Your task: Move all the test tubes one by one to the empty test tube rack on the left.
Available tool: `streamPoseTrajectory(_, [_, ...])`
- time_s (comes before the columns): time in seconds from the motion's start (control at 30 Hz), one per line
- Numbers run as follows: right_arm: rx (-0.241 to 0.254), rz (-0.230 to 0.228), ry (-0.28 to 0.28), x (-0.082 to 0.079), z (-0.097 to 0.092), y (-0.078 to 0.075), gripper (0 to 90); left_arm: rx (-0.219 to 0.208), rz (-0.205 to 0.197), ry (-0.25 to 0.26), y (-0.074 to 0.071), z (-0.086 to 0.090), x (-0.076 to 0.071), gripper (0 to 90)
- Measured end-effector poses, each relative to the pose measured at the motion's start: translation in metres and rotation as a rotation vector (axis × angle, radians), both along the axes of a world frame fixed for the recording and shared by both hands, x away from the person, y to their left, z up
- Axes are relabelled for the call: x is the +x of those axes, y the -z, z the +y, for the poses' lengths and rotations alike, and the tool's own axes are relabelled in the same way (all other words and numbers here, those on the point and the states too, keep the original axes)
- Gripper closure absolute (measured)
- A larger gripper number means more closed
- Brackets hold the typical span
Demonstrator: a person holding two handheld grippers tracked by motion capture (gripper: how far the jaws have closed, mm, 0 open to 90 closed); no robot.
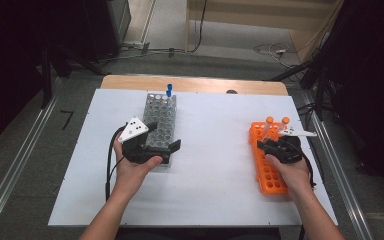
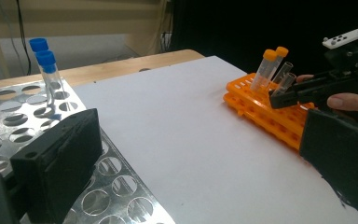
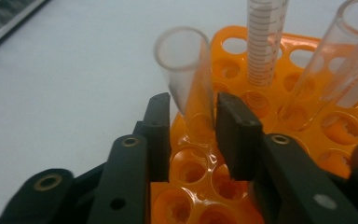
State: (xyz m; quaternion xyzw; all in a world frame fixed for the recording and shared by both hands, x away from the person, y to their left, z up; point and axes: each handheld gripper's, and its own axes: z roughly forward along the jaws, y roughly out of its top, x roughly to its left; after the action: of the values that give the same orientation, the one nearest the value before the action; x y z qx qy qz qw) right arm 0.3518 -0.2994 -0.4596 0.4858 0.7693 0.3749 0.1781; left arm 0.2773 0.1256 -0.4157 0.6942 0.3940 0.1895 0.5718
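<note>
1. Where the orange rack (image 1: pixel 266 165) sits at the right of the white table (image 1: pixel 210 150), right gripper (image 3: pixel 192 122) shut on an open clear tube (image 3: pixel 186 74) standing in a hole.
2. Left gripper (image 1: pixel 161 137) wide open, over the metal rack (image 1: pixel 161 117), holding nothing.

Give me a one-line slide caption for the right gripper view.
Right gripper closing its black jaws around an uncapped clear tube standing in the orange rack.

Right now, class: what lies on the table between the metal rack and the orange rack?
Nothing: in the high view the white tabletop between the metal rack and the orange rack is bare.
</note>
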Motion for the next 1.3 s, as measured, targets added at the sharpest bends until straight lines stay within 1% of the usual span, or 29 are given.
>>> streamPoseTrajectory(0.13, [-0.011, -0.002, 0.020, 0.001, 0.001, 0.000, 71.4, 0.005, 0.003, 0.000, 0.001, -0.002, 0.000, 0.0])
streamPoseTrajectory(0.33, [-0.017, -0.010, 0.049, 0.003, 0.004, 0.000, 72.5, 0.008, 0.010, 0.003, 0.004, -0.003, 0.001, 0.0])
streamPoseTrajectory(0.47, [-0.023, -0.020, 0.053, 0.004, 0.005, 0.000, 73.6, 0.015, 0.014, 0.004, 0.005, -0.005, 0.001, 0.0])
streamPoseTrajectory(0.5, [-0.021, -0.023, 0.053, 0.004, 0.004, 0.000, 73.7, 0.014, 0.015, 0.006, 0.005, -0.005, 0.001, 0.0])
streamPoseTrajectory(0.63, [0.013, -0.036, 0.062, 0.002, 0.001, -0.001, 73.9, 0.013, 0.014, 0.014, 0.006, -0.008, 0.000, 0.0])
streamPoseTrajectory(0.77, [0.025, -0.077, 0.059, -0.002, -0.001, -0.002, 74.0, 0.020, 0.012, 0.029, 0.007, -0.011, -0.001, 0.0])
streamPoseTrajectory(0.83, [0.022, -0.101, 0.052, -0.004, -0.001, -0.004, 73.9, 0.020, 0.011, 0.033, 0.007, -0.012, -0.002, 0.0])
streamPoseTrajectory(0.9, [0.006, -0.133, 0.044, -0.008, -0.001, -0.007, 74.0, 0.019, 0.009, 0.035, 0.007, -0.013, -0.002, 0.0])
streamPoseTrajectory(1.03, [0.010, -0.172, 0.038, -0.014, -0.004, -0.017, 74.0, 0.015, 0.007, 0.041, 0.006, -0.014, -0.004, 0.0])
streamPoseTrajectory(1.17, [0.034, -0.195, 0.026, -0.021, -0.005, -0.026, 74.0, 0.011, 0.003, 0.049, 0.005, -0.016, -0.005, 0.0])
streamPoseTrajectory(1.3, [0.067, -0.201, -0.014, -0.028, 0.001, -0.032, 74.0, 0.010, -0.001, 0.057, 0.003, -0.019, -0.007, 0.0])
